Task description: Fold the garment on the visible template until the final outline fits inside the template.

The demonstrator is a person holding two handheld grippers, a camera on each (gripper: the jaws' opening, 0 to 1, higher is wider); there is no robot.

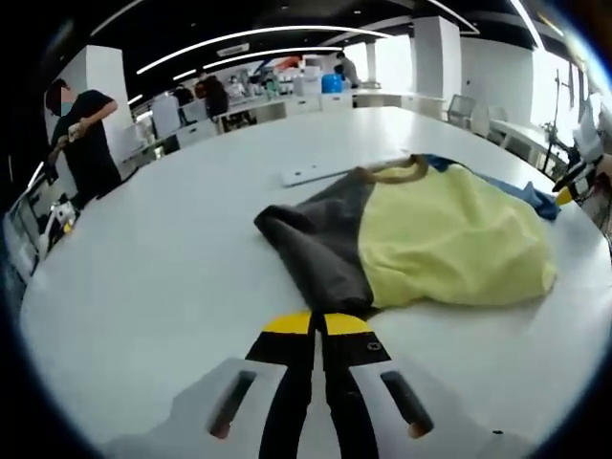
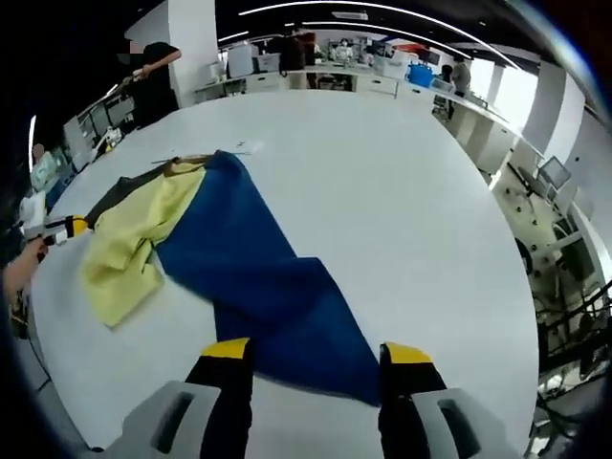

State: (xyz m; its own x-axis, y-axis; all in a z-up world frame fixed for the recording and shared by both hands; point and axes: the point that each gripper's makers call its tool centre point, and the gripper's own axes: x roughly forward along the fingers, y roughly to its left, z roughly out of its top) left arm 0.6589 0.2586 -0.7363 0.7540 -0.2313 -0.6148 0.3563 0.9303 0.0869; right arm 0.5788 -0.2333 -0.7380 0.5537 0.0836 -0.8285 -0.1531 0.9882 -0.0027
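On the big white table [image 1: 143, 277] the garment [image 1: 421, 239] lies loosely bunched, a colour-blocked piece in pale yellow, dark grey and blue, with a tan neckband at its far end. From where I stand, the left gripper [image 1: 318, 323] has its yellow-tipped jaws pressed together with nothing between them, just short of the grey panel's near edge. The right gripper [image 2: 316, 352] is spread wide, its jaws straddling the tapering blue end of the garment [image 2: 258, 277] without pinching it. The cloth looks thin, soft and light; I would expect it to drape, sag and slide on the smooth tabletop rather than hold a crease, so a single pinch would drag the rest along. The blue corner between the right jaws and the grey hem by the left seem the sensible places to take hold. I cannot make out a template outline on the table.
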